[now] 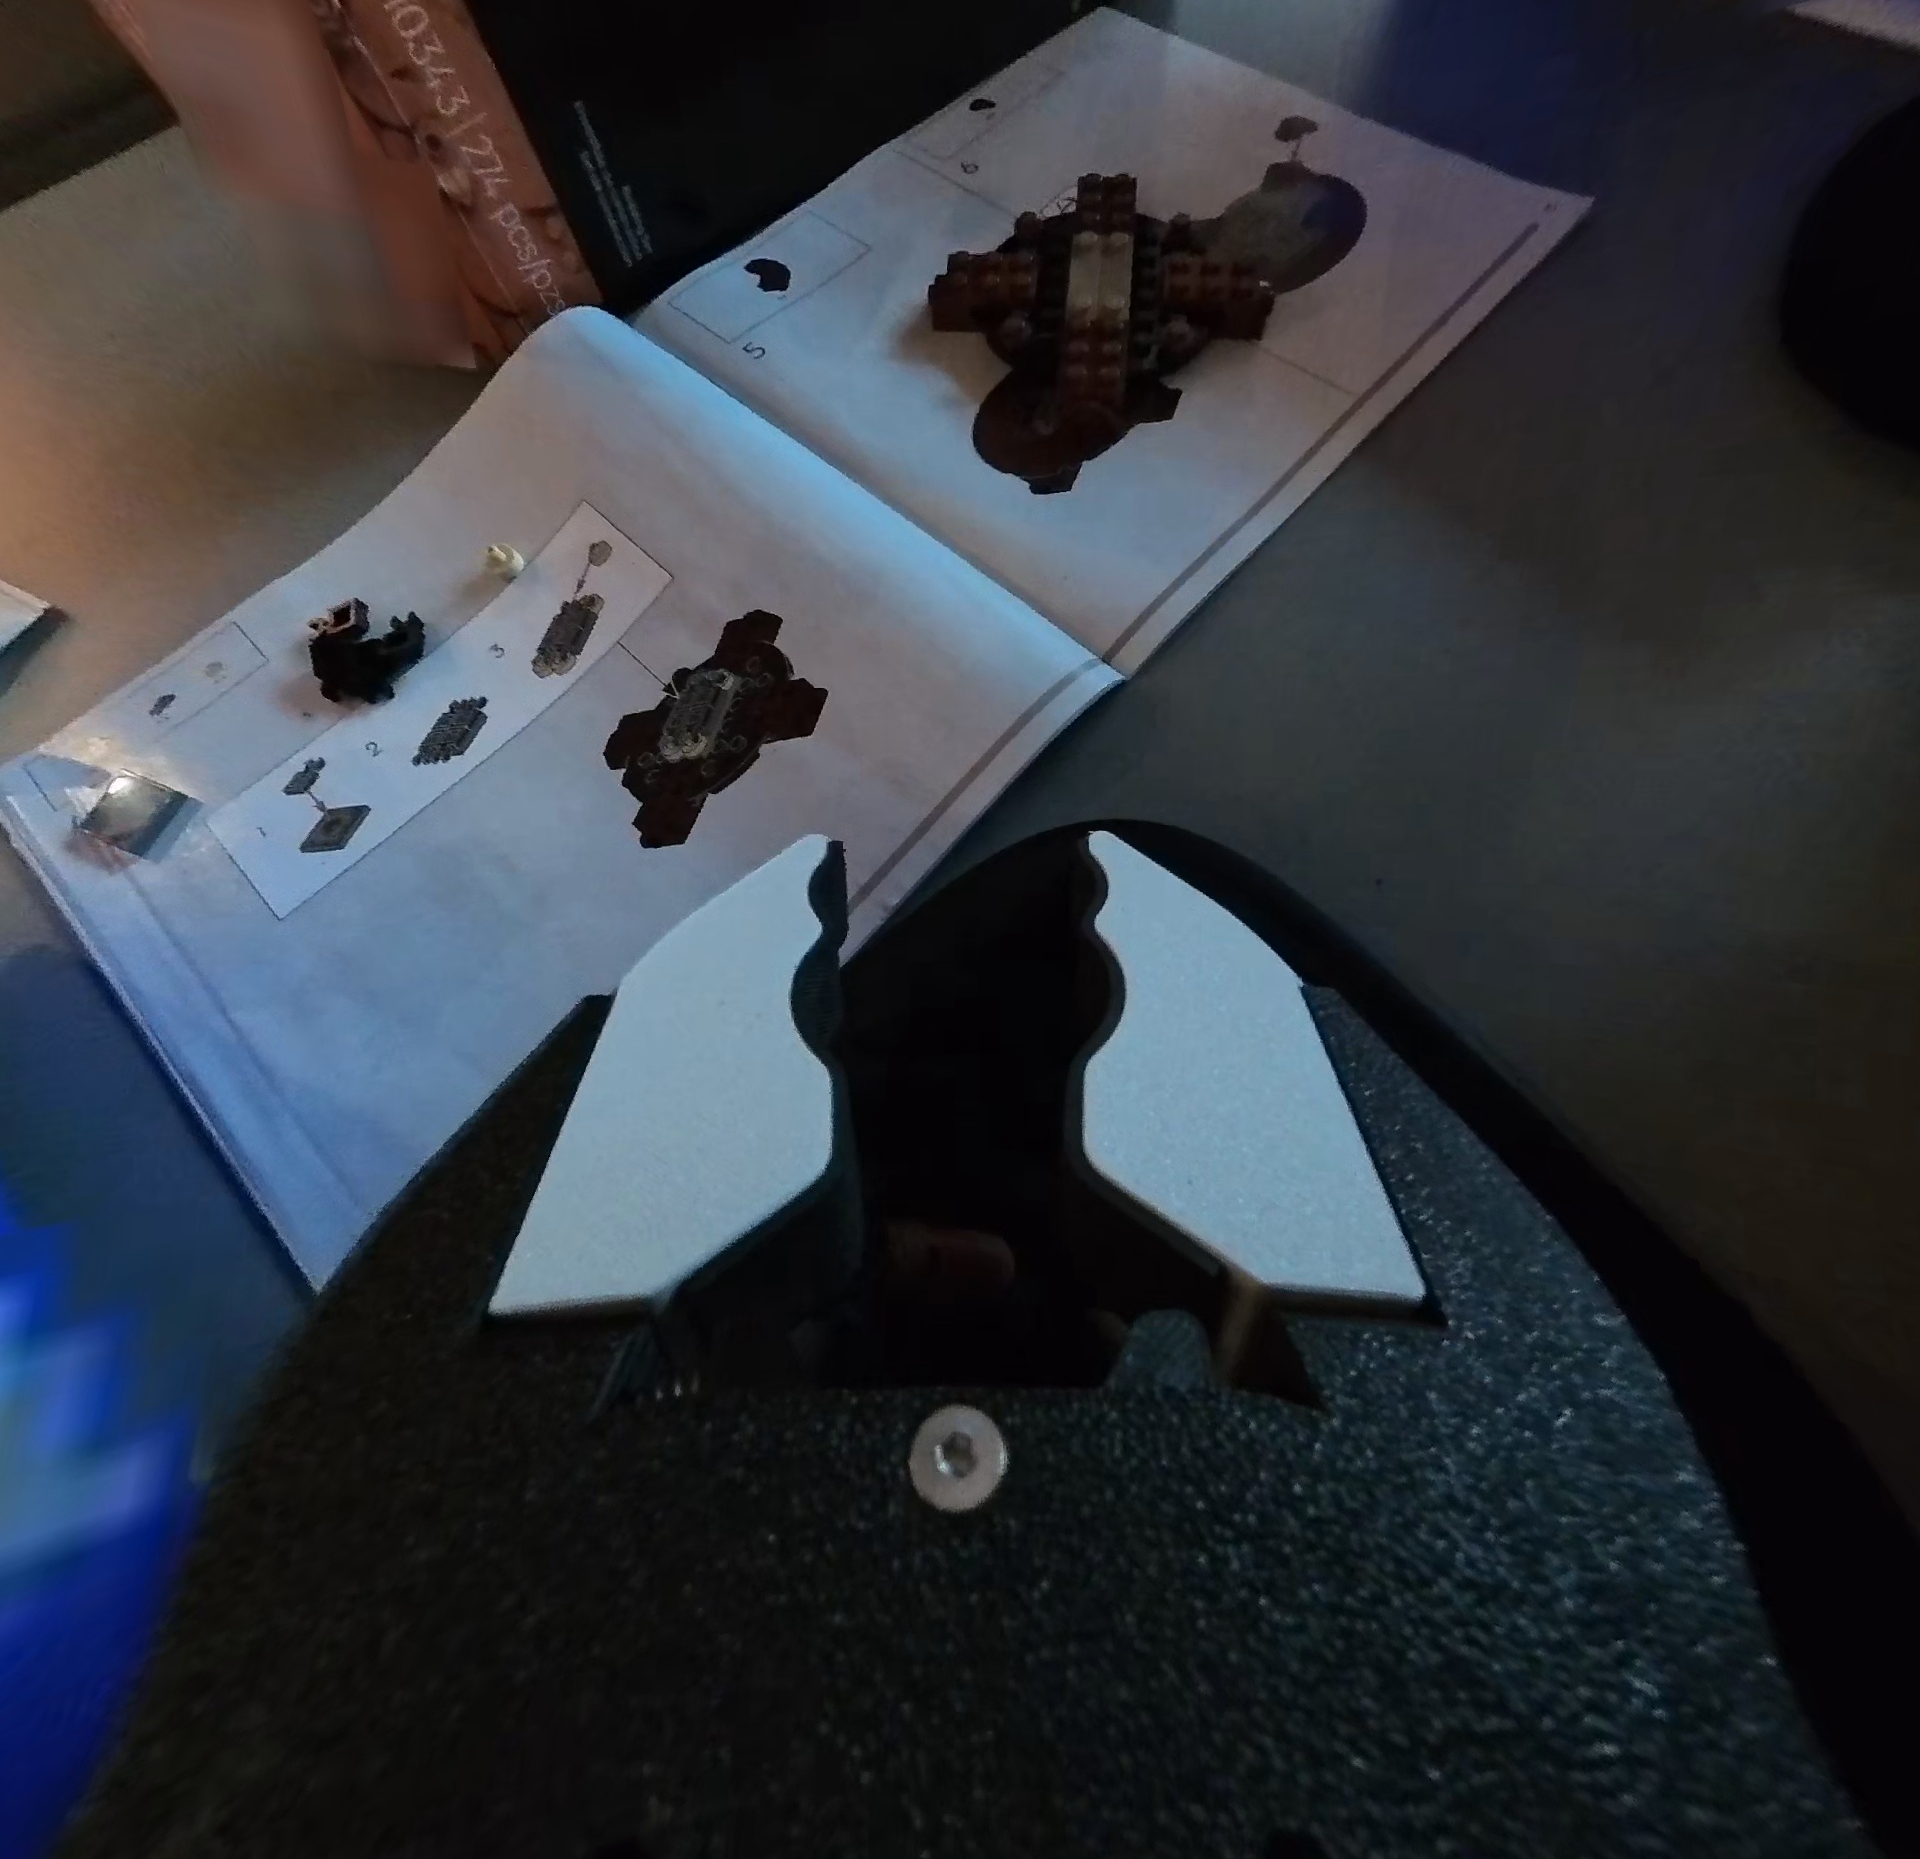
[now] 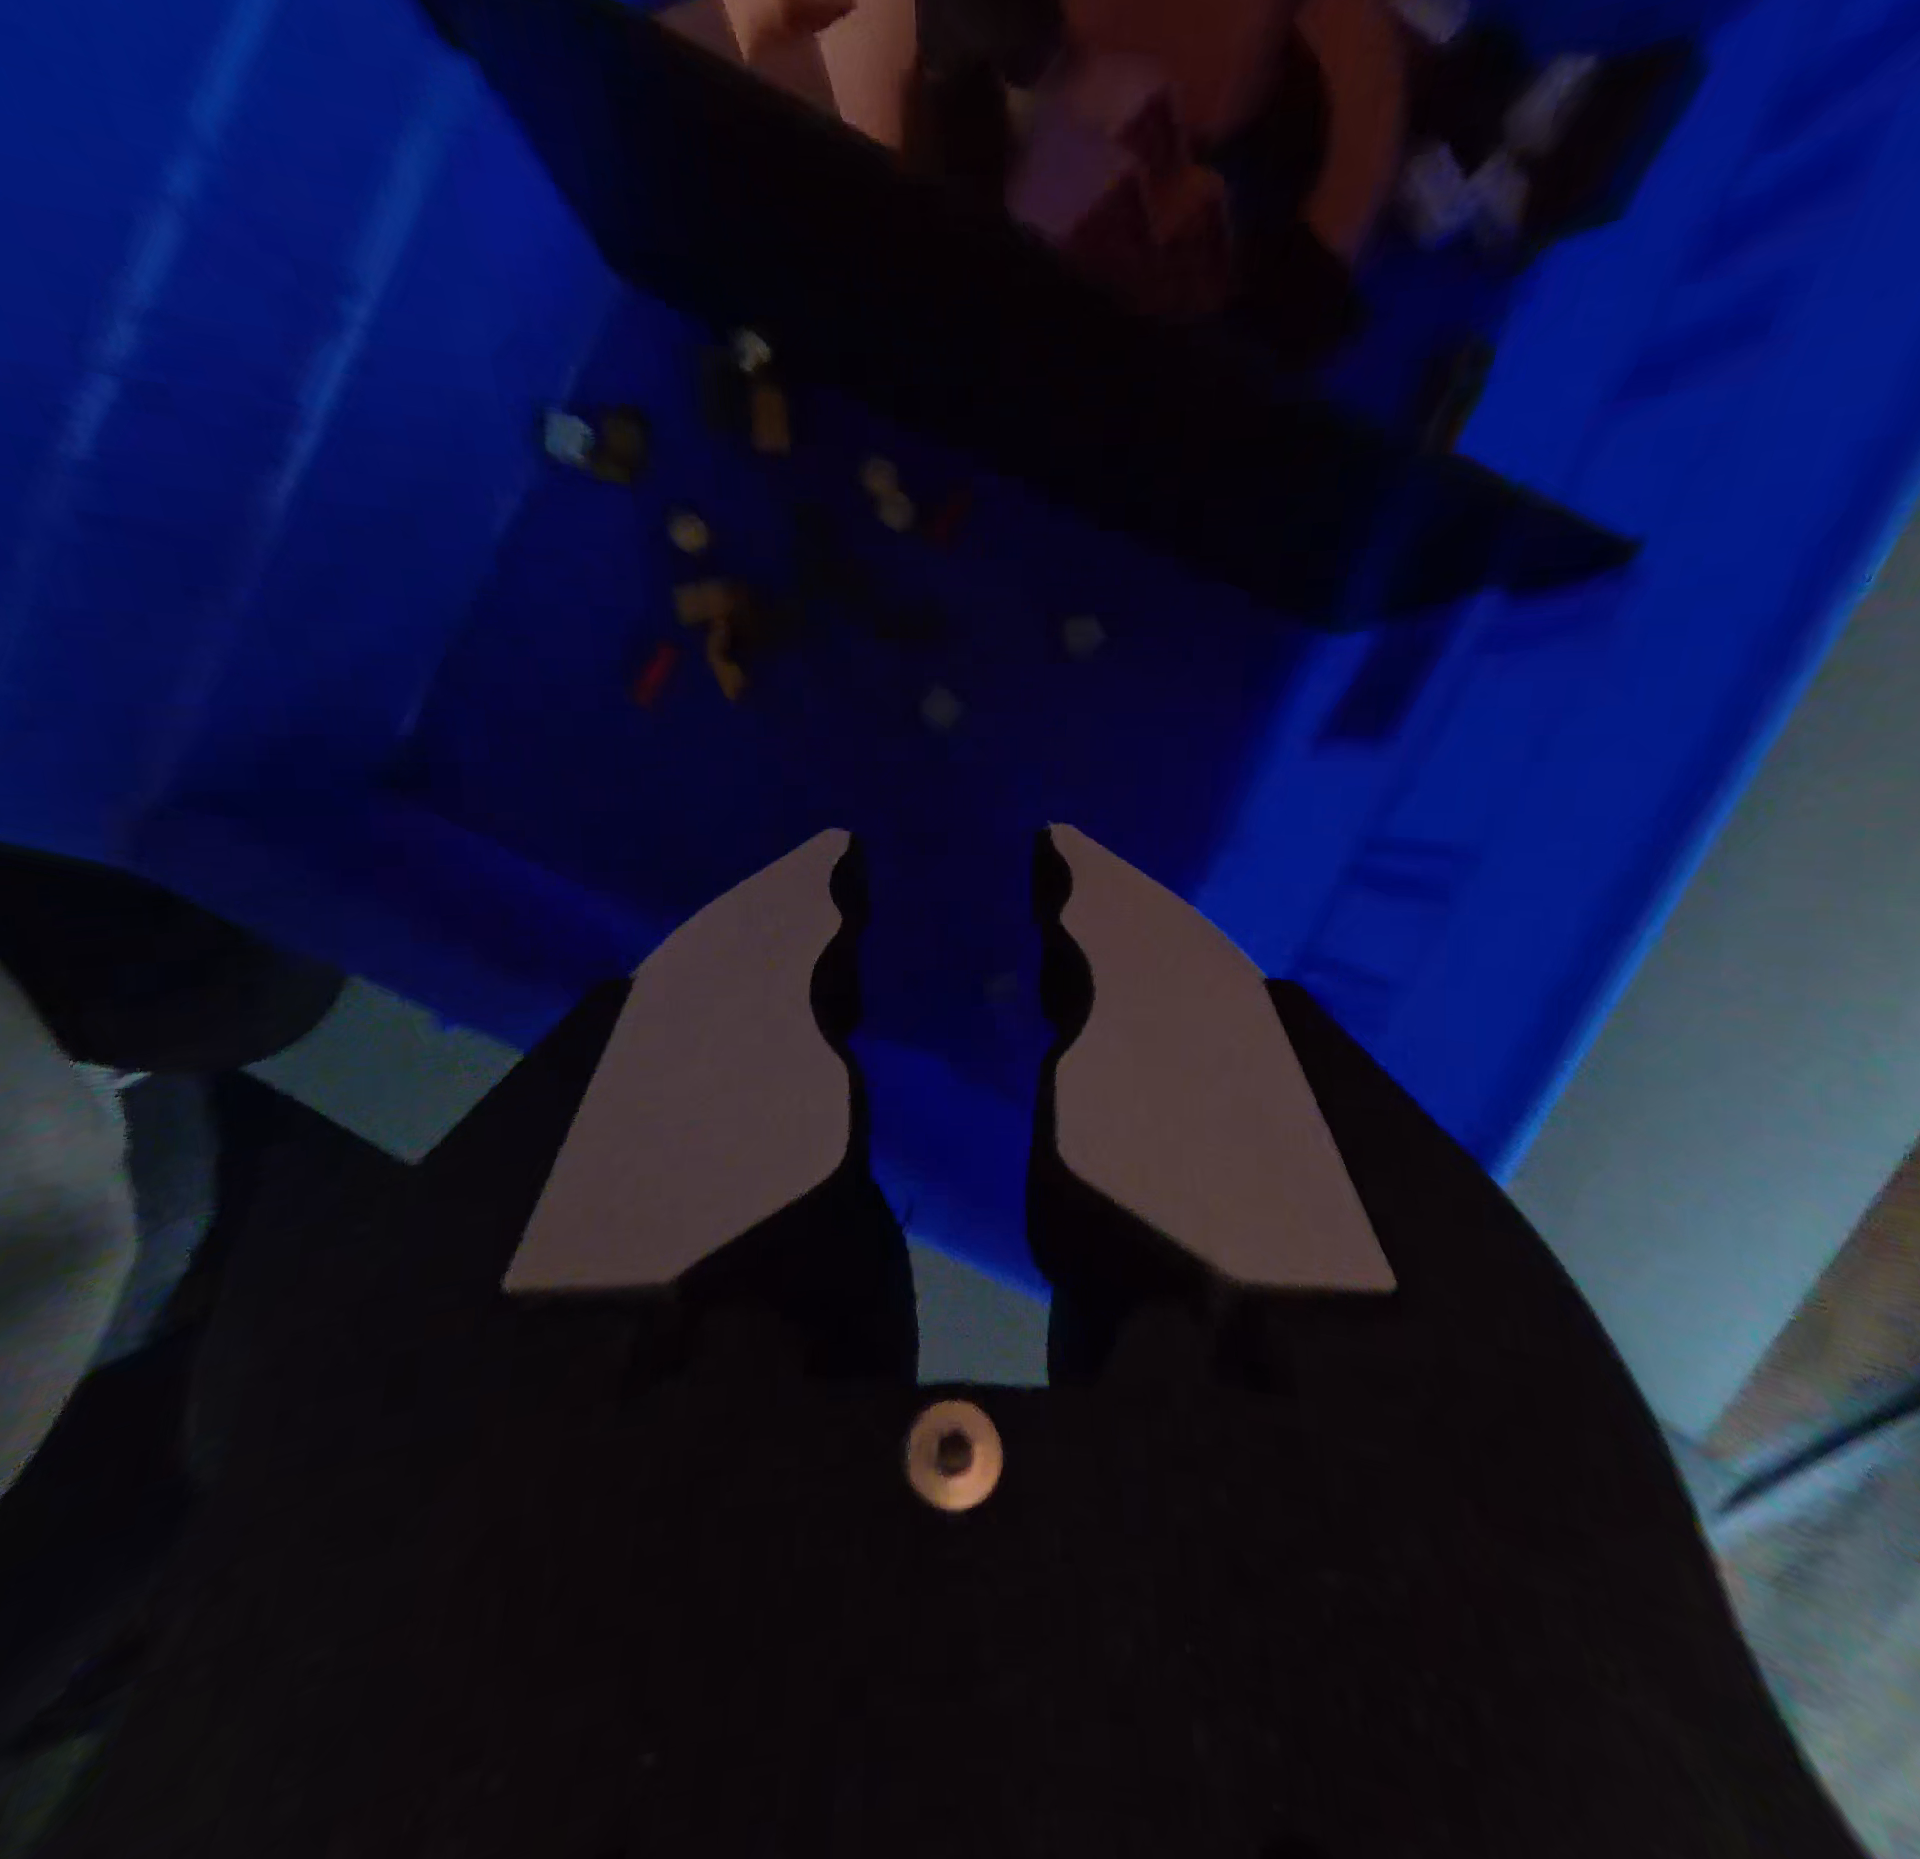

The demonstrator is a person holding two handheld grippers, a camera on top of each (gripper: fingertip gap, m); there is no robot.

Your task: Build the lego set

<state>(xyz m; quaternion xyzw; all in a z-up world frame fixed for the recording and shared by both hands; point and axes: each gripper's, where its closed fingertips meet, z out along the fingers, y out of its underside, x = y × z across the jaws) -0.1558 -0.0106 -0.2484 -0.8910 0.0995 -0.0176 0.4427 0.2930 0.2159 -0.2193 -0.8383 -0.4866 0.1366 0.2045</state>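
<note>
Left tongs (image 1: 961, 843): held wide, empty, over booklet (image 1: 727, 521) edge.
Right tongs (image 2: 948, 838): parted, empty, above blue bin (image 2: 260, 459).
Loose bricks (image 2: 717, 614): ahead; judged light, hard, best pinched by flat sides.

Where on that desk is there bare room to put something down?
Bare grey tabletop lies right of the open booklet, ahead of the open left gripper. The booklet itself is crowded: brown brick model, small black piece.

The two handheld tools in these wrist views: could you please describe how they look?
Both look alike. The left tool has a black, grainy-textured body, two pale grey fingers with wavy inner edges, and a silver screw at the centre. The right tool matches it, though blurred. No cables or sleeves show.
</note>
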